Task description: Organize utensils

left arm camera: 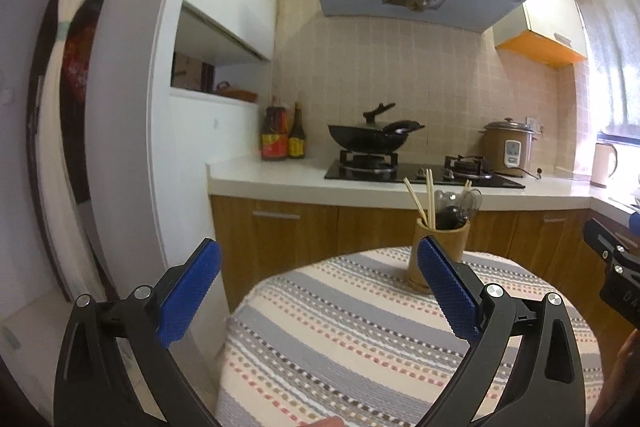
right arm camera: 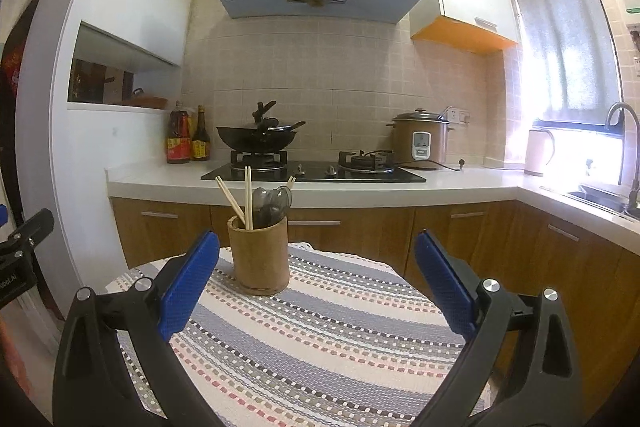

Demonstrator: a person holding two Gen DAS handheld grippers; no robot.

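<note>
**Holding both grippers spread over the table, one utensil holder standing at its far side**

Left wrist view. Your left gripper [left arm camera: 320, 291] hangs above the round table [left arm camera: 360, 347], which wears a striped cloth; its two blue pads [left arm camera: 188, 293] are spread wide apart with nothing between them. One wooden utensil holder [left arm camera: 438, 251] stands upright near the far edge of the table, partly hidden behind the right-hand pad. From it rise chopsticks [left arm camera: 429, 197]: you can count three pale sticks clearly, and the tip of a fourth shows farther right. Beside them sit spoon bowls [left arm camera: 468, 201], too blurred to count here. Your right gripper [left arm camera: 612, 267] enters at the frame's right edge. Behind, the counter carries one wok [left arm camera: 372, 139] on the hob, two sauce bottles [left arm camera: 282, 135] and one rice cooker [left arm camera: 508, 147].

Right wrist view. Your right gripper [right arm camera: 316, 287] is likewise spread wide, pads empty, above the same cloth. The holder [right arm camera: 260, 255] stands upright on the table just beyond the left pad, apart from it. Four chopstick tips are visible: one slanting left, two upright together, one short tip at right. At least two spoon bowls [right arm camera: 276, 201] overlap between them. One kettle [right arm camera: 540, 151] stands by the window and one tap [right arm camera: 628, 147] rises over the sink at far right.
</note>
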